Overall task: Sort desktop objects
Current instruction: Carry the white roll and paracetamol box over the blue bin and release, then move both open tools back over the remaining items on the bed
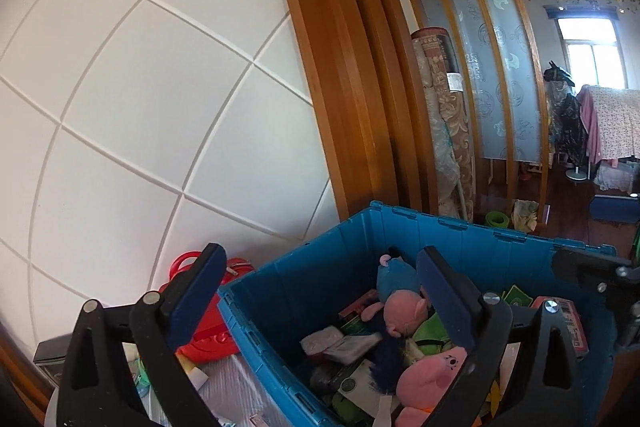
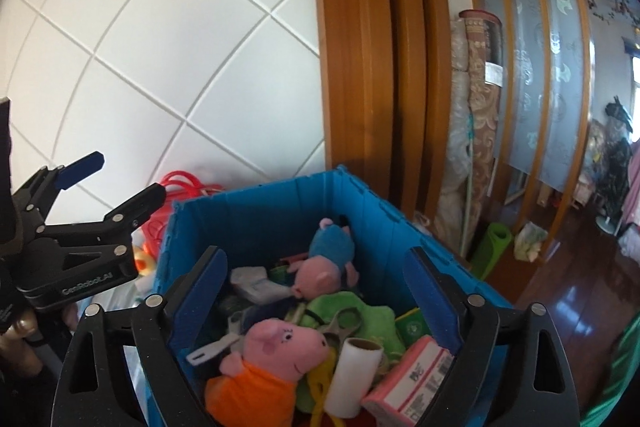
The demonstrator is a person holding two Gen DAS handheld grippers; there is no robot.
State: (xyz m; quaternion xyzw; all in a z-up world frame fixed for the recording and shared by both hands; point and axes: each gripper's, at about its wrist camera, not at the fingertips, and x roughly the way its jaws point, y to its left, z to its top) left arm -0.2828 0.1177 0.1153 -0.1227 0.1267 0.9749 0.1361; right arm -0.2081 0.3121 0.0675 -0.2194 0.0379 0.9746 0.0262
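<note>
My left tongs (image 1: 316, 291) stand wide open and hold nothing; one finger hangs outside the near-left wall of the blue bin (image 1: 320, 247), the other over its contents. In the right view the left tongs (image 2: 120, 179) appear at the left edge, jaws apart, beside the bin's left wall and above it.

My right tongs (image 2: 316, 291) are also wide open and empty, both fingers poised over the bin (image 2: 256, 203), touching nothing that I can see.

Bin contents, right view: a pink pig in orange (image 2: 268, 359) lies at the near edge, between my fingers. A second pig in blue (image 2: 324, 259) lies toward the far wall. A green cloth (image 2: 360, 311) sits between them, with scissors (image 2: 340, 323) on it. A white roll (image 2: 352, 375) leans just right of the orange pig, touching a pink box (image 2: 408, 375) with a barcode label at the near-right corner. A green card (image 2: 412, 325) lies behind that box. White packets (image 2: 252, 281) lie at the left side.

Left view confirms the blue pig (image 1: 400, 291) mid-bin, the pink box (image 1: 572, 327) against the right wall and a pink toy (image 1: 428, 383) near the front.

Outside the bin, against the tiled wall: a red item (image 1: 208, 331) touching the bin's left corner. Which surface carries the bin I cannot tell.
</note>
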